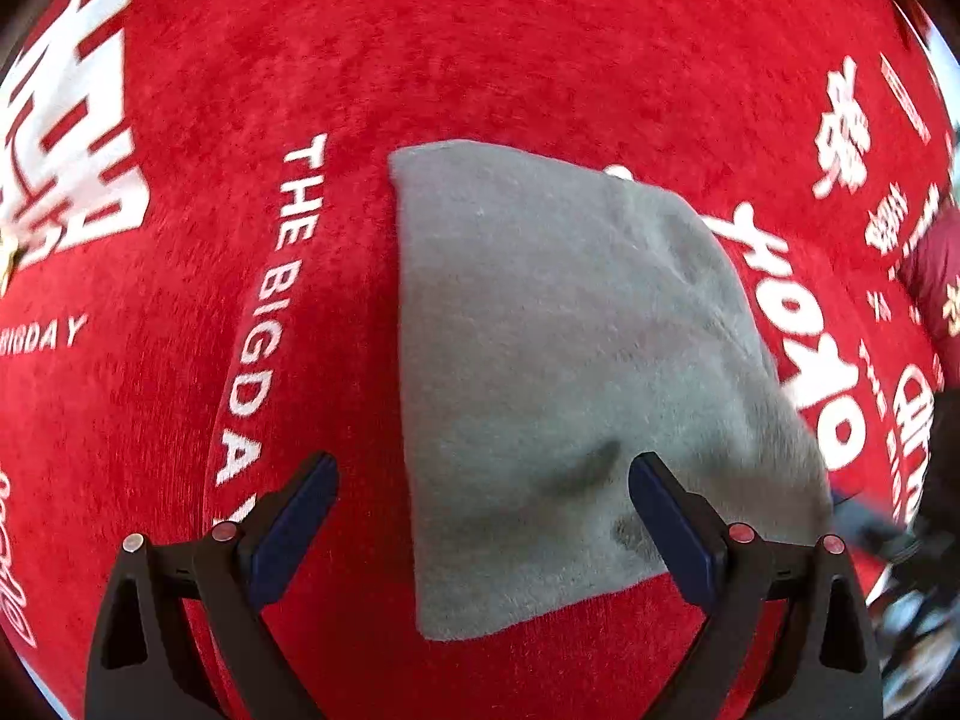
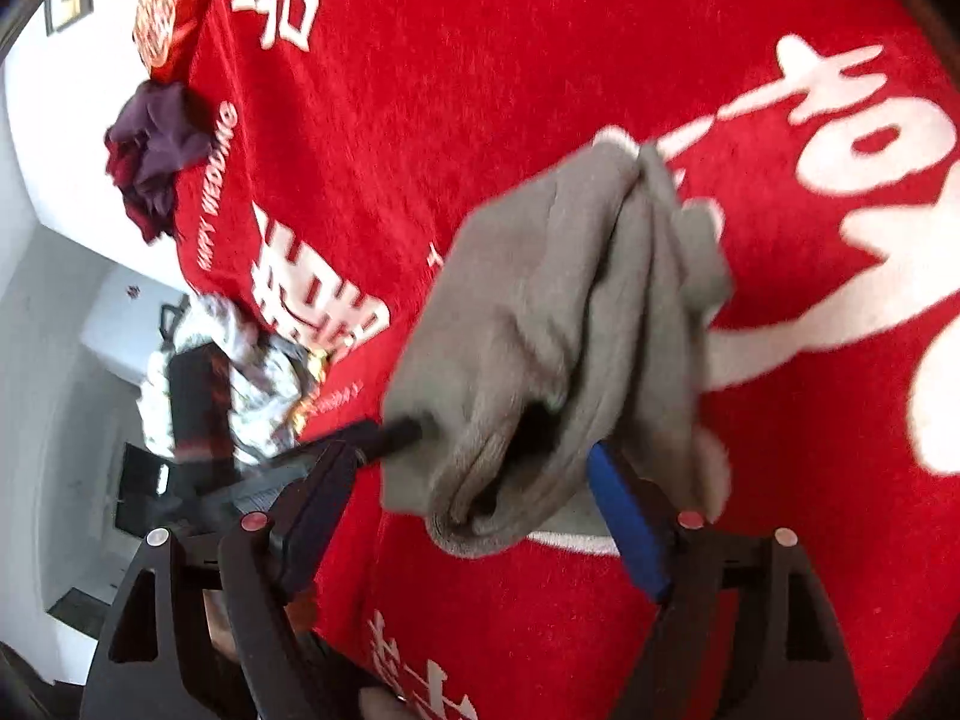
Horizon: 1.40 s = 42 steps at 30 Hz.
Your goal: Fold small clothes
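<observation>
A folded grey fleece cloth (image 1: pixel 558 372) lies mid-frame on the red velvet printed tablecloth (image 1: pixel 252 90), the left gripper (image 1: pixel 483 468) spread apart above it; the right gripper (image 2: pixel 480 450) stands apart, cloth bunched between its fingers

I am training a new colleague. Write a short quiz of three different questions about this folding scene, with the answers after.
1. True or false: the left gripper is closed on the grey cloth.
2. What colour is the cover under the cloth? A. blue B. red C. green
3. Fill in: in the right wrist view, a crumpled ______ garment lies at the far edge of the cover.

Key
1. False: its jaws stand wide open above the cloth.
2. B
3. Purple (with dark red).
</observation>
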Available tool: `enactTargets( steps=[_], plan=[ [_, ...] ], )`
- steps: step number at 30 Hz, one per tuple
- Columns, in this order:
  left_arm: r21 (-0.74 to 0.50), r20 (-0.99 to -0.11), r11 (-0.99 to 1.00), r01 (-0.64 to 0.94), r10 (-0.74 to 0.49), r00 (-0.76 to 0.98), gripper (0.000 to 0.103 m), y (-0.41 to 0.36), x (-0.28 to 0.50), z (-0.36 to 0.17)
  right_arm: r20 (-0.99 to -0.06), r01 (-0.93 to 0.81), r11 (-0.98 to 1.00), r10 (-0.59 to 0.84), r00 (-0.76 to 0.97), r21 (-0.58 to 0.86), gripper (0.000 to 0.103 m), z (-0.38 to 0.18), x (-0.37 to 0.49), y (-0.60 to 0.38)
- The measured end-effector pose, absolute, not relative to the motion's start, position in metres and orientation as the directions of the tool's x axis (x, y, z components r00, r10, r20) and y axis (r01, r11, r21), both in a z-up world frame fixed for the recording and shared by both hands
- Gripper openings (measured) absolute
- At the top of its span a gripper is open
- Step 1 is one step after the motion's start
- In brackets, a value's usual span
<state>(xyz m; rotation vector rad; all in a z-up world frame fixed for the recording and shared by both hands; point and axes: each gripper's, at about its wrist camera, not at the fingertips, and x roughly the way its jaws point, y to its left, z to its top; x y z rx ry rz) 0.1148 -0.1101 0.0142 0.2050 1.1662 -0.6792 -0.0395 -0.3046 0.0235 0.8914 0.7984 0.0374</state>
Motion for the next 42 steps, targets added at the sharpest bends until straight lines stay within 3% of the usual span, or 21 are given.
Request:
enactTargets(
  steps=[1,2,7,9,11,14,15,16,17,20,24,27,33,39,41,42],
  plan=[
    [-0.215,-0.894,0.790,0.574,-0.396,0.209,0.098,-0.108,0.117,0.015,-0.619,0.292,0.657,0.340,0.708,0.695,0.035,0.020,-0.035,-0.303],
    [-0.227,-0.894,0.793,0.566,-0.400,0.202,0.098,-0.107,0.118,0.015,-0.619,0.280,0.658,0.360,0.698,0.699,0.013,0.021,-0.033,-0.301],
    [-0.142,-0.906,0.797,0.587,-0.344,0.247,0.098,-0.110,0.116,0.014,-0.653,0.288,0.732,0.274,0.706,0.618,0.014,0.034,-0.052,-0.309],
    [-0.093,-0.941,0.783,0.615,-0.270,0.201,0.098,-0.120,0.116,-0.006,-0.709,0.358,0.700,0.300,0.639,0.618,0.014,0.005,-0.053,-0.320],
    [-0.100,-0.943,0.773,0.626,-0.275,0.190,0.098,-0.123,0.112,-0.012,-0.678,0.344,0.670,0.328,0.658,0.658,0.015,0.006,-0.059,-0.324],
    [-0.123,-0.921,0.764,0.633,-0.326,0.214,0.098,-0.120,0.110,-0.003,-0.623,0.312,0.690,0.255,0.739,0.653,0.035,0.041,-0.070,-0.332],
    [-0.131,-0.916,0.764,0.632,-0.337,0.217,0.098,-0.120,0.111,-0.001,-0.612,0.311,0.705,0.216,0.761,0.637,0.059,0.051,-0.072,-0.336],
    [-0.127,-0.919,0.764,0.632,-0.331,0.215,0.098,-0.121,0.113,-0.003,-0.599,0.310,0.727,0.171,0.783,0.613,0.075,0.062,-0.071,-0.340],
    [-0.121,-0.922,0.764,0.634,-0.322,0.213,0.098,-0.123,0.115,-0.005,-0.591,0.305,0.751,0.139,0.795,0.586,0.077,0.071,-0.065,-0.345],
    [-0.116,-0.927,0.760,0.639,-0.314,0.204,0.098,-0.127,0.115,-0.011,-0.625,0.320,0.761,0.140,0.768,0.564,0.074,0.070,-0.019,-0.364],
    [-0.129,-0.927,0.759,0.638,-0.321,0.194,0.098,-0.131,0.111,-0.011,-0.672,0.321,0.763,0.195,0.714,0.562,0.062,0.047,0.033,-0.374],
    [-0.122,-0.928,0.756,0.643,-0.316,0.196,0.098,-0.134,0.110,-0.013,-0.734,0.355,0.790,0.169,0.658,0.500,0.062,0.031,0.054,-0.365],
    [-0.133,-0.903,0.748,0.650,-0.362,0.233,0.098,-0.126,0.108,0.002,-0.716,0.397,0.762,0.122,0.688,0.512,0.062,0.033,0.033,-0.372],
    [-0.192,-0.884,0.771,0.608,-0.405,0.235,0.098,-0.116,0.120,0.007,-0.747,0.360,0.780,0.197,0.635,0.511,0.062,0.011,0.061,-0.381],
    [-0.182,-0.903,0.775,0.605,-0.375,0.209,0.098,-0.119,0.126,-0.003,-0.763,0.346,0.813,0.176,0.622,0.469,0.050,0.006,0.072,-0.381],
    [-0.185,-0.908,0.773,0.606,-0.370,0.195,0.098,-0.121,0.127,-0.008,-0.768,0.331,0.827,0.176,0.615,0.455,0.027,0.006,0.075,-0.380]
  ],
)
